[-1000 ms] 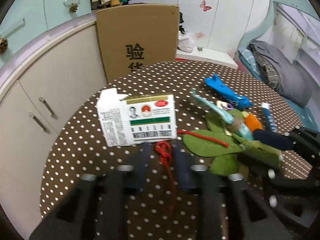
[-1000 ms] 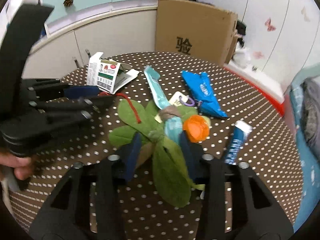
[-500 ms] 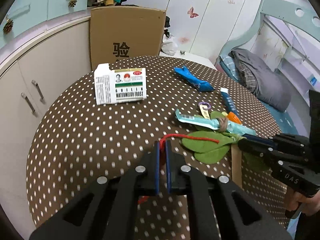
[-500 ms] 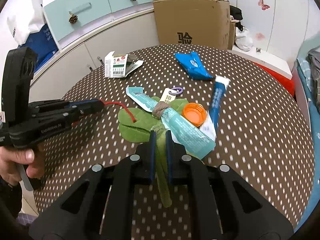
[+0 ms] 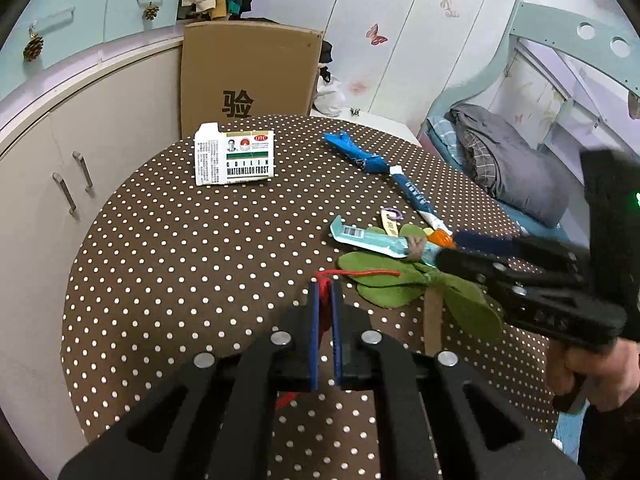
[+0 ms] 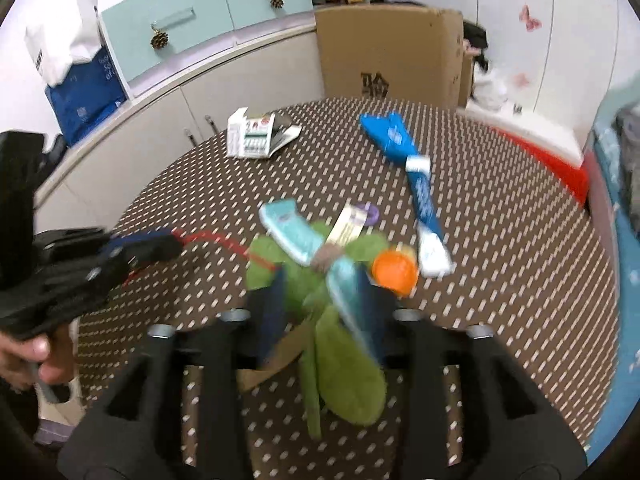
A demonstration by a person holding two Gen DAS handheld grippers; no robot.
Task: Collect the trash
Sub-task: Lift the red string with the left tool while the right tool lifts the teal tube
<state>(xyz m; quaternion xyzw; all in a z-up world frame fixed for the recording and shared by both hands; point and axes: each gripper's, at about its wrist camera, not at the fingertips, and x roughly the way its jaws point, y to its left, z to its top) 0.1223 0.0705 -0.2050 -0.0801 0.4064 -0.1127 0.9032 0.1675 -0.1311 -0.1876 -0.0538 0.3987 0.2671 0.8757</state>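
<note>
We see the left gripper clamped on the red string, lower centre. Right gripper jaws have just been opening, spread around the green leaves, bottom centre, on the table.

On the dotted table: one white carton, one blue wrapper, one blue-and-white tube, one teal sachet. Also one orange cap, one red string, one green leaf bundle; two grippers, left and right
</note>
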